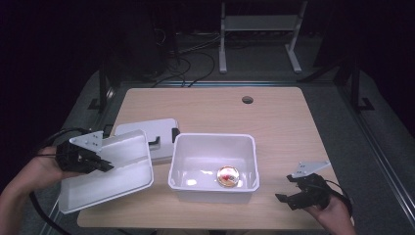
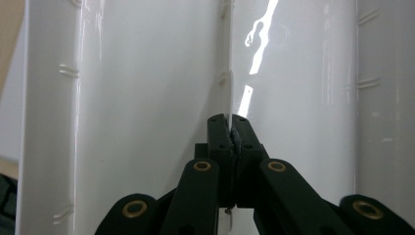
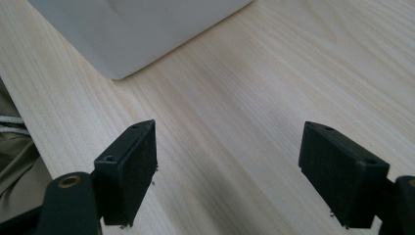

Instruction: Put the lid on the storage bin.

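At the table's left, a white shallow lid (image 1: pixel 122 169) is held tilted off the surface. My left gripper (image 1: pixel 107 166) is shut on a thin rib of it, and in the left gripper view the jaws (image 2: pixel 230 122) pinch that rib of the lid (image 2: pixel 147 98). In the middle stands an open white bin (image 1: pixel 214 139) with a small clear round object (image 1: pixel 228 176), red and yellow inside, on its floor. My right gripper (image 1: pixel 285 190) hovers open low over the table at the front right, with nothing between its fingers (image 3: pixel 227 171). The bin's corner (image 3: pixel 132 29) lies ahead of it.
A second pale lid with black clips (image 1: pixel 151 132) lies flat behind the held lid. The wooden table (image 1: pixel 205 107) has a round hole (image 1: pixel 247 100) near its far edge. Beyond the table are a metal stand (image 1: pixel 259 24) and floor cables (image 1: pixel 191 63).
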The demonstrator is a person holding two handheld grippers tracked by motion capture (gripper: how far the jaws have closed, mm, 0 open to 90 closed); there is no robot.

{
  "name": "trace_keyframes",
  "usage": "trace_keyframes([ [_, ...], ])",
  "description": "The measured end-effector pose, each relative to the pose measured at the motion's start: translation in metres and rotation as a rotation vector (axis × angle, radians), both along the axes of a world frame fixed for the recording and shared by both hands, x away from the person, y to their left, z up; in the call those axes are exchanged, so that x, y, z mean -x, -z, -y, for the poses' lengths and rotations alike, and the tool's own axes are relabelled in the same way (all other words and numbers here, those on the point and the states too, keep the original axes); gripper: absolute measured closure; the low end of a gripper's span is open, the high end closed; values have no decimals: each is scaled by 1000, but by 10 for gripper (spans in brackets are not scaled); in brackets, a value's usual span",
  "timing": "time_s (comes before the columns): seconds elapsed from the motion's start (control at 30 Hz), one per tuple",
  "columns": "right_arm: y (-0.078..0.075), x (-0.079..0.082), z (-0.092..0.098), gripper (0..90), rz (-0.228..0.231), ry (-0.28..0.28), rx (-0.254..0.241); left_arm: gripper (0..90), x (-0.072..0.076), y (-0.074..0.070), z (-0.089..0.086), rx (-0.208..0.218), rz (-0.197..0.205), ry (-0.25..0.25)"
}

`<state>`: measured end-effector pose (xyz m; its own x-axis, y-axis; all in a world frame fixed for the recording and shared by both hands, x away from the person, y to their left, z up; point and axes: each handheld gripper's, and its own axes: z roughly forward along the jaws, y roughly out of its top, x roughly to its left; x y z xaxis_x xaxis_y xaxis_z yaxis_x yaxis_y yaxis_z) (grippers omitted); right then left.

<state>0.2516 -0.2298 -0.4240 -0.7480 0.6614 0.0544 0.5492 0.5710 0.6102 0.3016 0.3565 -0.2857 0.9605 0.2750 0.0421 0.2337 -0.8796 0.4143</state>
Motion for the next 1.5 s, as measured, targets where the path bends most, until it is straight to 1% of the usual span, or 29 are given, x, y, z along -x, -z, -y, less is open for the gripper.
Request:
trace_keyframes([
  [0.07,1,-1,0,211,-6,2,2,894,-4,-5,6,14,4,10],
  [0.13,2,-1,-1,211,-9,3,9,894,-8,-10,13,11,9,23],
  [0.23,3,-2,0,211,-11,2,10,893,-13,-15,26,12,5,40],
  [0.27,3,-2,0,211,-13,3,8,893,-15,-17,31,15,6,54],
  [0.33,4,-2,0,211,-16,2,7,894,-17,-18,39,26,0,61],
  [0.4,4,-2,-1,211,-16,2,12,894,-20,-20,47,21,1,77],
  [0.47,4,-1,-2,211,-14,-2,12,894,-22,-21,56,23,-1,82],
  [0.57,4,-2,-1,210,-24,3,14,894,-26,-24,71,18,-5,106],
  [0.63,5,-3,-1,206,-28,8,18,894,-29,-27,82,28,-4,122],
  [0.83,5,-4,0,195,-25,7,15,894,-35,-36,112,41,2,167],
  [0.87,5,-4,0,194,-26,9,11,893,-36,-37,118,38,0,176],
  [0.97,5,-3,2,191,-25,15,10,893,-40,-37,135,31,-8,201],
  [1.1,3,-2,5,189,-16,20,0,894,-44,-35,156,30,-23,216],
  [1.2,3,-2,7,175,-17,30,2,893,-48,-33,170,24,-34,240],
  [1.3,3,-3,8,173,-15,34,-3,894,-51,-29,186,36,-36,256],
  [1.37,3,-2,9,173,-16,37,-7,894,-53,-26,197,33,-46,270],
  [1.43,3,-2,9,172,-16,37,-7,894,-55,-23,205,31,-51,280],
  [1.5,3,-2,9,172,-15,35,-3,894,-56,-20,212,40,-59,289],
])
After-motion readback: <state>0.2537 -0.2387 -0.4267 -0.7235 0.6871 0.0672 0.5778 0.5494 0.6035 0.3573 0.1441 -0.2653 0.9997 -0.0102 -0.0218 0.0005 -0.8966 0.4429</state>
